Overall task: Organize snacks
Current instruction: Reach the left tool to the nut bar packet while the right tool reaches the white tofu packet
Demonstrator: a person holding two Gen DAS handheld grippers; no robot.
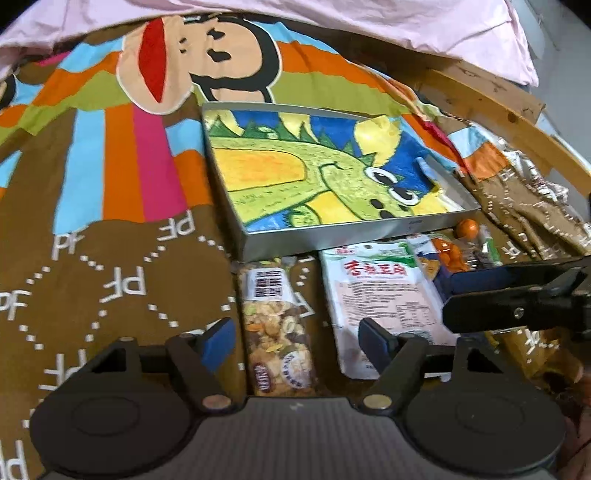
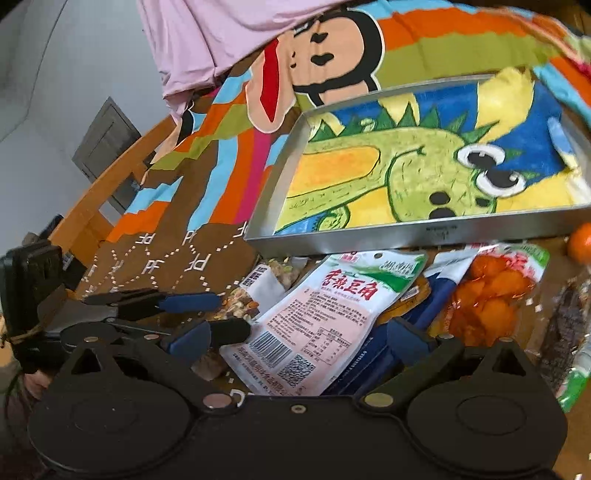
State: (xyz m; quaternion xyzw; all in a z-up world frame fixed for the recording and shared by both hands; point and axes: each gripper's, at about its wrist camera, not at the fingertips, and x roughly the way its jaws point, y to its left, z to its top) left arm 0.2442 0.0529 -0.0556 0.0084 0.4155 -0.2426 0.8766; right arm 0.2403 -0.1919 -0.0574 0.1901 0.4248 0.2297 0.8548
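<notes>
A clear packet of mixed nuts (image 1: 277, 332) lies on the bedspread between the blue pads of my left gripper (image 1: 297, 341), which is open and not touching it. To its right lies a white and pink snack packet (image 1: 380, 291). In the right wrist view that packet (image 2: 314, 321) lies between the wide pads of my right gripper (image 2: 299, 341), which is open. An orange snack bag (image 2: 487, 299) and a blue packet (image 2: 436, 295) lie beside it. Behind the snacks stands a metal tray (image 1: 332, 232) lined with a dinosaur drawing, with nothing in it.
A small orange fruit (image 2: 580, 243) sits by the tray's near right corner. A dark packet (image 2: 565, 325) lies at the right. A pink sheet (image 1: 369, 22) covers the far bed, and a wooden frame (image 1: 491, 99) runs along the right edge. Each gripper shows in the other's view.
</notes>
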